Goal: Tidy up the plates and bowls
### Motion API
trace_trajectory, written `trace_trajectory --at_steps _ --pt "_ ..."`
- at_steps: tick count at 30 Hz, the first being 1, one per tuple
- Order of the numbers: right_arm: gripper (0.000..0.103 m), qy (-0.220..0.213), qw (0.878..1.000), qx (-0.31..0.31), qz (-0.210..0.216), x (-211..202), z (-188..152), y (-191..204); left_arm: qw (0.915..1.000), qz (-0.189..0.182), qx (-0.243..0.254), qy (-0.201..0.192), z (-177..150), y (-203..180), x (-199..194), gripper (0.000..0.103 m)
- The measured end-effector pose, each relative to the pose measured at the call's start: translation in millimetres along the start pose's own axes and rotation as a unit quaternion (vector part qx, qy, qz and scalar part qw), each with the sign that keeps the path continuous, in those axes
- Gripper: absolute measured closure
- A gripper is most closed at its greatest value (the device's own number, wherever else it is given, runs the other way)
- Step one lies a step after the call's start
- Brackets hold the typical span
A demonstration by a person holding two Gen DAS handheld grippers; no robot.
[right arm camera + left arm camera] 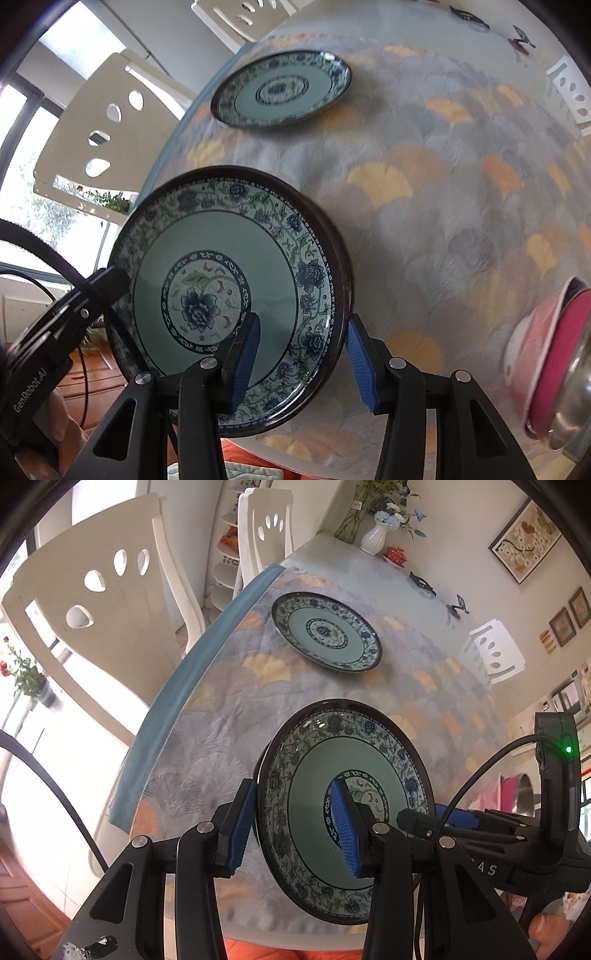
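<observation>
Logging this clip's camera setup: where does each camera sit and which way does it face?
Left wrist: on the left gripper, facing steeply down at the held plate; a thumb shows.
Right wrist: on the right gripper, facing down at the same plate; fingers show.
Shared: held plate, far plate, tablecloth.

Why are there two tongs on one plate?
A person is tidying dishes with tongs in each hand. Both the left tongs and the right tongs grip opposite rims of the near plate, holding it above the table. A second plate rests farther back on the cloth.
</observation>
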State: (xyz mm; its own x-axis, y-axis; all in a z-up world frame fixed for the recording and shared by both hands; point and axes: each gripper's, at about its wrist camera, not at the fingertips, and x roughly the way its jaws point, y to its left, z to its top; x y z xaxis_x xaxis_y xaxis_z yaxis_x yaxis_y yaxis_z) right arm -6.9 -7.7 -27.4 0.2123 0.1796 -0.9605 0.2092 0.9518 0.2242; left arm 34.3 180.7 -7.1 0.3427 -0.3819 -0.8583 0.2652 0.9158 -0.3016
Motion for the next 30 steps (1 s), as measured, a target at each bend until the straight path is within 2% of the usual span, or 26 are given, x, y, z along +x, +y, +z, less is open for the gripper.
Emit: trace_trajectory --at_steps 7,13,21,24,30 --pt "0.056 0.006 1.000 -0.002 -0.006 10 -3 0 0.9999 -0.008 -0.006 0.013 -1 10 14 0.065" --pt "0.057 0.003 0.999 -0.009 -0.033 13 5 -1 0.9992 -0.018 0.000 0.037 3 8 31 0.065" --pt "0.057 0.004 1.000 0.001 -0.024 12 11 -11 0.9977 -0.023 0.004 0.064 4 15 41 0.065" --pt "0.057 -0.004 0.999 -0.001 -0.032 6 15 -11 0.9963 -0.037 0.005 0.078 7 21 41 0.065" --pt "0.057 -0.012 1.000 0.025 -0.009 -10 27 -22 0.9972 -0.037 0.021 0.061 23 24 24 0.065"
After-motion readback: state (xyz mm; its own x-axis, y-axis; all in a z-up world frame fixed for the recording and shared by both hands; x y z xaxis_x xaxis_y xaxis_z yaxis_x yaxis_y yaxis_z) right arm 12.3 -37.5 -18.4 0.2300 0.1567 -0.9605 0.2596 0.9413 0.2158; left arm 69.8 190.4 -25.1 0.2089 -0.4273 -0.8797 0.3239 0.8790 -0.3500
